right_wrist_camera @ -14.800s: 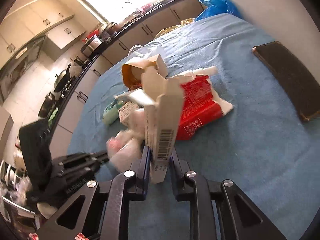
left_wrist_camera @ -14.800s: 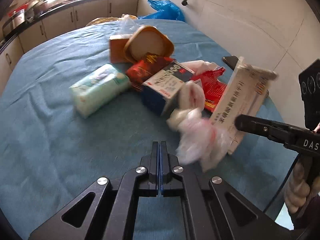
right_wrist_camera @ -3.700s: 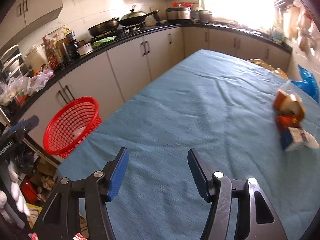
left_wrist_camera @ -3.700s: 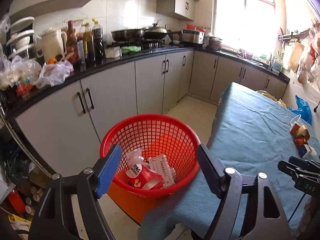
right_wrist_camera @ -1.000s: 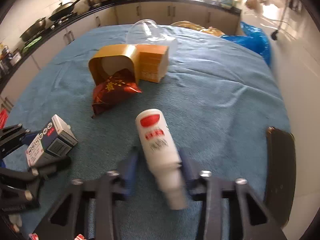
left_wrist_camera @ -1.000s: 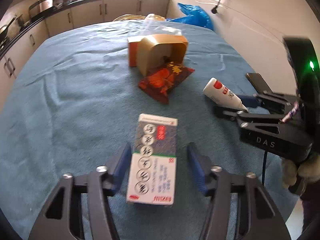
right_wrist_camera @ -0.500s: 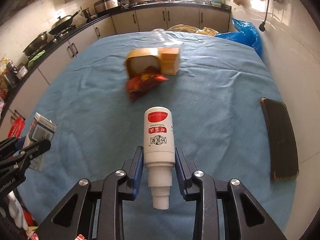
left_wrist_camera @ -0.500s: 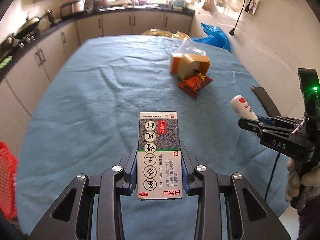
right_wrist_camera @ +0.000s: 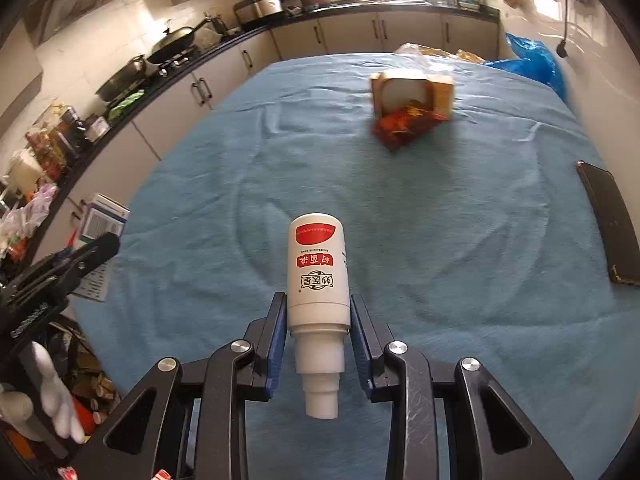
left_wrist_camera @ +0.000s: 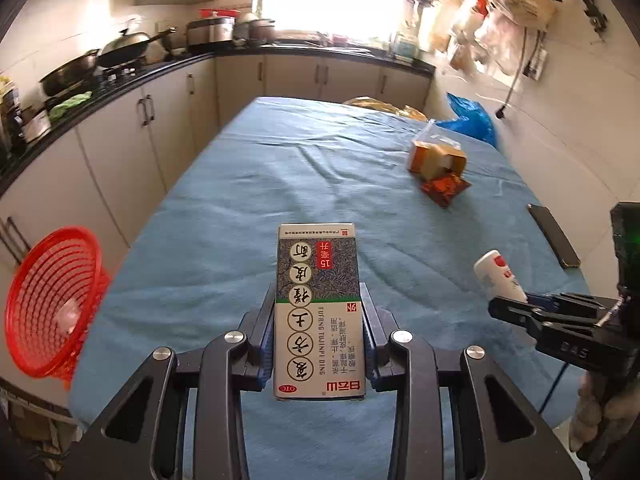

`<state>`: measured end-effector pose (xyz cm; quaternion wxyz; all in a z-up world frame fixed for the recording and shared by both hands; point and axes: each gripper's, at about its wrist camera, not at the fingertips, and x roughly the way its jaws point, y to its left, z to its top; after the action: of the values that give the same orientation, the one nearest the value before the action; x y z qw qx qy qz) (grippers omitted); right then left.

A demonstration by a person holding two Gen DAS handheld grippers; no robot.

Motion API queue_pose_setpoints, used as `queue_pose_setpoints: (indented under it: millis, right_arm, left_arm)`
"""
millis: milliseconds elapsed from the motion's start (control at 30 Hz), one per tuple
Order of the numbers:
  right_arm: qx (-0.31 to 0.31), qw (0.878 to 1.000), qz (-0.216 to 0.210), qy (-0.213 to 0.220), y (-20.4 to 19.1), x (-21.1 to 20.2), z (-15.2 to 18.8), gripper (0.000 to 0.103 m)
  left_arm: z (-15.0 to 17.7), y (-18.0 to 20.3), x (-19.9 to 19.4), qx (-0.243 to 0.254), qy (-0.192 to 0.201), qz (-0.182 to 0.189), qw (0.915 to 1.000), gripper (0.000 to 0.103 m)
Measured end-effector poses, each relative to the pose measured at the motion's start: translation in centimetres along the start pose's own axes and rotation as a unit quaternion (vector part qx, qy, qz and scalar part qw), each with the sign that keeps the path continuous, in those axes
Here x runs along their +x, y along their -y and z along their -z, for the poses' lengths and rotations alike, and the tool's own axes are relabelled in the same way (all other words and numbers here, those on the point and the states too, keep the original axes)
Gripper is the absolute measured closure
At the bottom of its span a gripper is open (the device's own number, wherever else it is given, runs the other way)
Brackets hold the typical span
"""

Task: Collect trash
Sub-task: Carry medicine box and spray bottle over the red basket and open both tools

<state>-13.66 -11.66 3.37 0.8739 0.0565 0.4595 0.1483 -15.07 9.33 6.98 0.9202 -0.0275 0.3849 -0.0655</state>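
**Both grippers clamped on trash above the table**

The left gripper (left_wrist_camera: 319, 344) is clamped on a box (left_wrist_camera: 319, 312), which stands lengthwise between its pads at lower centre of the left view and juts past the fingertips. The right gripper (right_wrist_camera: 319, 336) is clamped on a white bottle (right_wrist_camera: 318, 292), cap end toward the camera, at lower centre of its view. A red basket (left_wrist_camera: 52, 300) sits at the left edge of the left view, beside the blue table (left_wrist_camera: 280, 184). A carton (right_wrist_camera: 412, 90) and red packet (right_wrist_camera: 404, 126) lie together at upper right, a phone (right_wrist_camera: 608, 220) at the right edge.
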Motion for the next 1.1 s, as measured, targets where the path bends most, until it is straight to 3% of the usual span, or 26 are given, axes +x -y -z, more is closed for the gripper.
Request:
queue_pose_setpoints:
  millis: [400,767,1100]
  right_arm:
    - [-0.014,1.000,-0.016,0.014,-3.9,-0.2,1.6,0.070]
    - [-0.037,0.999,-0.020,0.018,-7.2,-0.2,1.0,0.070]
    - [-0.089,0.995,-0.049,0.017,-14.2,1.3,-2.2,0.070]
  left_arm:
    - [3.0,-4.0,-1.1,-0.046,0.000,-0.001,0.9989,0.070]
    - [4.0,-7.1,-3.8,-0.073,0.031,-0.005,0.9969,0.070]
    - [3.7,-14.9,-6.4,-0.136,0.059,-0.030,0.9885,0.070]
